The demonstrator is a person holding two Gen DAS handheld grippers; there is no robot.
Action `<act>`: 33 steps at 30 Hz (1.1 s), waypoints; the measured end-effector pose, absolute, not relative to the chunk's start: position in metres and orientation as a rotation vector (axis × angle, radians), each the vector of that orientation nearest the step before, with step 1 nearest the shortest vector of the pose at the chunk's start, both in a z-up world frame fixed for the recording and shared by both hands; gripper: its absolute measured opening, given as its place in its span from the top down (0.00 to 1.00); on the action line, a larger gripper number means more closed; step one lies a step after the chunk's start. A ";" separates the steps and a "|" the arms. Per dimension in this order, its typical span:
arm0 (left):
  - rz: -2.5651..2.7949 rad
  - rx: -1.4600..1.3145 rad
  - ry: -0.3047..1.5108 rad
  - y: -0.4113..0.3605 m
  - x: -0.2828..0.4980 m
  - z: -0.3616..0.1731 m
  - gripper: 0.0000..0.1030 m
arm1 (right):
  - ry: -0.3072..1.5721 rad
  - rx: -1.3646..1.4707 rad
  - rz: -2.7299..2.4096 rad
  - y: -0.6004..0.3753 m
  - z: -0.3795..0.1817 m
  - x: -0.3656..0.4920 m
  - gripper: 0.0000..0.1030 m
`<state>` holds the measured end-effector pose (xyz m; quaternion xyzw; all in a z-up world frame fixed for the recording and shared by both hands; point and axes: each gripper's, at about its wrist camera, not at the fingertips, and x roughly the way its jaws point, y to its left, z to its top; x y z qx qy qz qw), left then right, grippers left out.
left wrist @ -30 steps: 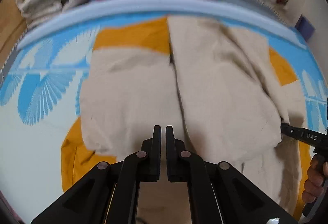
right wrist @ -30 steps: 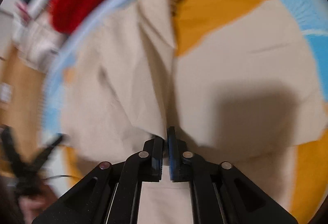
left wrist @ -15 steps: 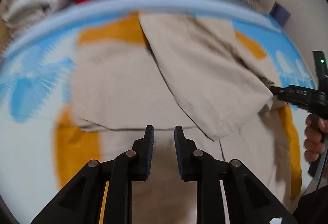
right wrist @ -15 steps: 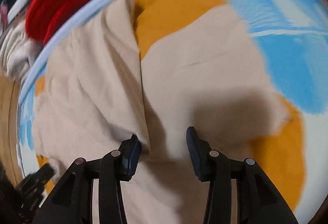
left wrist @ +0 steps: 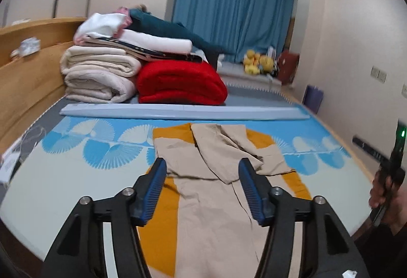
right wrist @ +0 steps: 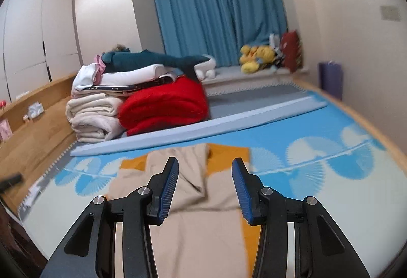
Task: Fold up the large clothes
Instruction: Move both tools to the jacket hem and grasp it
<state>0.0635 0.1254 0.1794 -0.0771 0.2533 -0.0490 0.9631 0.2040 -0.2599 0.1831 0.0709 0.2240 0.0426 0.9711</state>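
Beige garment [left wrist: 211,191] lies flat on the orange-and-blue patterned mat [left wrist: 76,176] on the bed, part folded: its upper portions are turned in over the middle, the lower length runs toward us. We hold both tongs above it, raised off the cloth. Left tongs [left wrist: 202,191] spread wide, nothing between the pads; right tongs [right wrist: 204,191] likewise released and empty. In the left view our right hand [left wrist: 386,191] shows at the edge on its handle. Step in hand, as we judge it: re-approach for the next fold, probably bringing the lower length up over the folded top. To do it well we'd drop each tongs to an outer corner of the near hem, pinch only the garment layers and not the mat underneath, lift both sides level, carry the hem up to the top edge and lay it down without dragging. The overlapping flap [left wrist: 223,151] near the middle looks loose and creased, so we'd go slow there or it bunches. Pale blue bar [left wrist: 183,111] lies across the bed beyond the garment; red blanket [left wrist: 180,82] and stacked cream bedding [left wrist: 99,77] sit behind it, well apart from the work.
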 end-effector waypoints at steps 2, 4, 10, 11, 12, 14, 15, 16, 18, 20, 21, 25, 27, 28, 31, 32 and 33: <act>-0.067 -0.174 0.495 0.128 0.040 0.156 0.42 | 0.447 0.145 0.044 -0.277 0.172 0.164 0.56; -0.002 -0.202 0.550 0.138 0.028 0.120 0.43 | 0.448 0.179 0.005 -0.294 0.163 0.135 0.56; 0.224 -0.289 0.817 0.178 0.052 0.056 0.64 | 0.669 0.167 -0.095 -0.331 0.102 0.107 0.56; 0.246 -0.316 0.861 0.185 0.056 0.048 0.64 | 0.714 0.168 -0.099 -0.334 0.087 0.105 0.57; 0.280 -0.357 0.929 0.192 0.061 0.038 0.64 | 0.771 0.170 -0.119 -0.339 0.070 0.103 0.57; 0.274 -0.444 1.011 0.201 0.066 0.020 0.63 | 0.887 0.202 -0.168 -0.354 0.038 0.101 0.57; 0.270 -0.447 1.035 0.200 0.068 0.012 0.61 | 0.973 0.279 -0.173 -0.363 0.019 0.104 0.57; 0.282 -0.434 1.053 0.199 0.069 0.004 0.61 | 1.010 0.320 -0.178 -0.371 0.007 0.105 0.57; 0.315 -0.421 1.082 0.197 0.067 -0.014 0.61 | 1.109 0.365 -0.233 -0.382 -0.021 0.106 0.57; 0.333 -0.432 1.120 0.196 0.071 -0.038 0.61 | 1.213 0.395 -0.262 -0.388 -0.048 0.107 0.57; 0.352 -0.424 1.138 0.194 0.068 -0.048 0.61 | 1.245 0.419 -0.266 -0.389 -0.057 0.106 0.57; 0.414 -0.422 1.262 0.194 0.073 -0.083 0.61 | 1.310 0.360 -0.286 -0.384 -0.077 0.106 0.57; 0.427 -0.404 1.300 0.192 0.072 -0.094 0.61 | 1.332 0.343 -0.255 -0.380 -0.081 0.104 0.57; 0.425 -0.395 1.311 0.190 0.072 -0.097 0.61 | 1.344 0.326 -0.250 -0.376 -0.083 0.103 0.57; 0.388 -0.350 1.321 0.183 0.072 -0.095 0.71 | 1.364 0.272 -0.242 -0.370 -0.090 0.102 0.60; 0.373 -0.341 1.326 0.182 0.072 -0.094 0.89 | 1.364 0.271 -0.237 -0.370 -0.090 0.101 0.73; 0.365 -0.328 1.326 0.180 0.074 -0.093 0.93 | 1.363 0.277 -0.223 -0.369 -0.090 0.100 0.80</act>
